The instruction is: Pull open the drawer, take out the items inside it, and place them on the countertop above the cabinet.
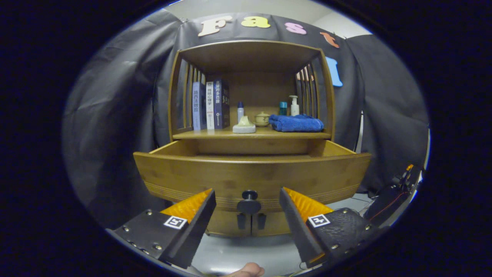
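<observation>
Gripper view: the jaws [248, 200] stand released and spread, the drawer knob [249, 202] between them untouched, the drawer [250, 175] pulled out from the wooden cabinet [251, 54], its interior hidden, and a folded blue towel [296, 123] on the table [215, 134] above.

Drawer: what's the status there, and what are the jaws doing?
Gripper open, jaws either side of the knob, not pressing it. Drawer pulled out; contents hidden behind its front. Nothing in the way.
</observation>
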Demonstrator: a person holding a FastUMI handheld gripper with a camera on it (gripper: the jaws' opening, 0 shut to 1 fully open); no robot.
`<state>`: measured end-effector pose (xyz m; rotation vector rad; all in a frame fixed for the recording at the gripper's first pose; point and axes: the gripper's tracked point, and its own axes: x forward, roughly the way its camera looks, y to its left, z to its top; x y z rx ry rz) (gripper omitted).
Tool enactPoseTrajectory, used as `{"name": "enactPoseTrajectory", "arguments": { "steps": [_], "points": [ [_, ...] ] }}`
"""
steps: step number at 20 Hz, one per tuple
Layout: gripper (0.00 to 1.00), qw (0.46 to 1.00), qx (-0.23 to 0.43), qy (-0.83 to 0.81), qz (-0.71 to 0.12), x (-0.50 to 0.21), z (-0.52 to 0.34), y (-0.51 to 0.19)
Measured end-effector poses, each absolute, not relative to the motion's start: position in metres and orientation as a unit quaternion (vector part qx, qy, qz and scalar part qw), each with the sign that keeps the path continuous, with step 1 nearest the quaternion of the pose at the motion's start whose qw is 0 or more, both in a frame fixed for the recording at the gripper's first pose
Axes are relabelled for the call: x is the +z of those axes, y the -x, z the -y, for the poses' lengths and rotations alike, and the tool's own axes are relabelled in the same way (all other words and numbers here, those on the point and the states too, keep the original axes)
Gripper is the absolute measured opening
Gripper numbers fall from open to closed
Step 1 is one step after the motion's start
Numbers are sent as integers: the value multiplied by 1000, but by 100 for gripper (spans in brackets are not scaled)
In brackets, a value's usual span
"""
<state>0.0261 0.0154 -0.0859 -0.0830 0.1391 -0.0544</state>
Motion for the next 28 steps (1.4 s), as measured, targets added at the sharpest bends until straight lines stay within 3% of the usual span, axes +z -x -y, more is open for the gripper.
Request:
{"name": "enactPoseTrajectory", "arguments": {
  "steps": [9, 28],
  "points": [
    [97, 991, -66, 80, -86, -107, -2, -68],
    [97, 989, -54, 101, -98, -94, 2, -172]
  ]
}}
